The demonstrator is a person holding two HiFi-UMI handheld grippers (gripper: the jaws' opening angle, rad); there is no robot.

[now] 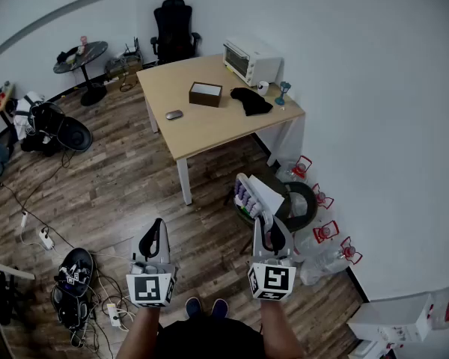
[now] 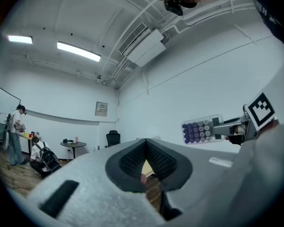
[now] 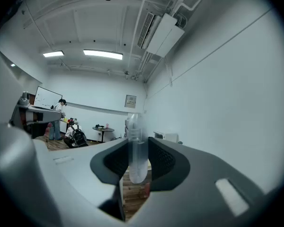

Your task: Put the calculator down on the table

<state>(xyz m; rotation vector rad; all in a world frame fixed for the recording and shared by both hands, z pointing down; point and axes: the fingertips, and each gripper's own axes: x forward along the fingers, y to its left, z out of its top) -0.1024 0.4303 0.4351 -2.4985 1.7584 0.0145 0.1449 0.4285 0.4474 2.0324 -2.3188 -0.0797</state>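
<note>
My right gripper is clamped on the calculator's end and holds it level, because the table sits well off at 12 o'clock. My left gripper is closed on nothing, since this job doesn't need it.

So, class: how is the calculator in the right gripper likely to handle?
Probably stiff: the calculator sticks out straight from the right gripper without drooping. Likely light, being thin edge-on. Its clear, glossy case may be slippery.

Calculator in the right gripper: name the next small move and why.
Likely walk toward the wooden table, grip kept: the right gripper is shut on the calculator, and the table stands far ahead across the floor, seemingly out of reach.
</note>
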